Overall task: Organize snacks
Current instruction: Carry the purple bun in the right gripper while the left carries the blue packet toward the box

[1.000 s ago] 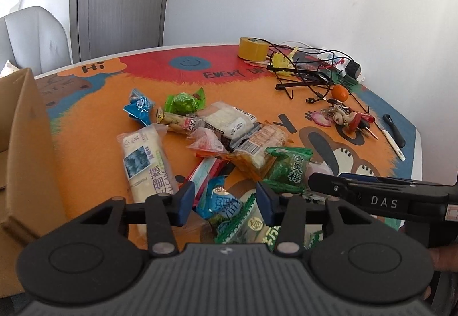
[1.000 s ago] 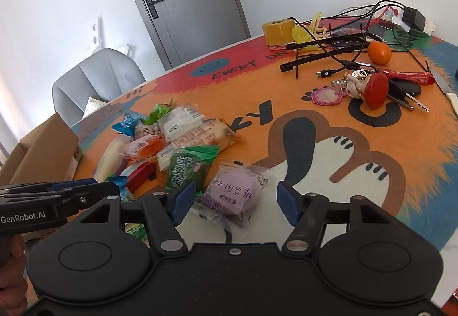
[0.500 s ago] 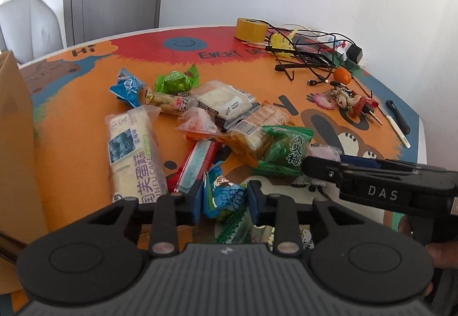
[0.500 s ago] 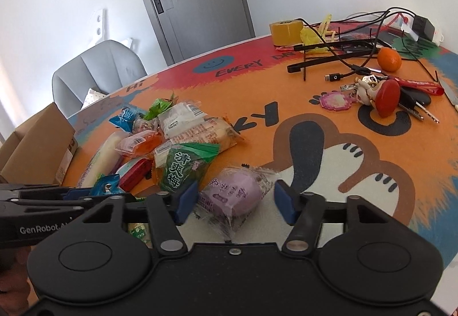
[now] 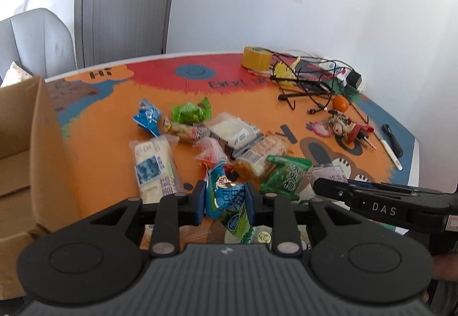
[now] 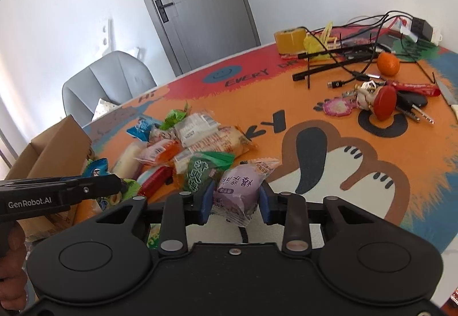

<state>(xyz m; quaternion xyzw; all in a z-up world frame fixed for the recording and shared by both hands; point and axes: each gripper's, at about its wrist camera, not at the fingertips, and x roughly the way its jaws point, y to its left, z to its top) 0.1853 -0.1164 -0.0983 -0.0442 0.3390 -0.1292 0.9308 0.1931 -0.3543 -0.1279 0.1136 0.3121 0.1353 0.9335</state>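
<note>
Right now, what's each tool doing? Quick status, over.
Left tool shut on blue snack packet. Right tool shut on purple snack packet. Cardboard box open at left. Nothing blocking.

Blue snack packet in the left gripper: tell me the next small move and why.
Probably carry it left to the cardboard box and release. The left gripper is shut on the blue snack packet, which looks raised off the pile, and the open box stands just to its left. The right gripper already grips the purple snack packet, so it could follow.
</note>
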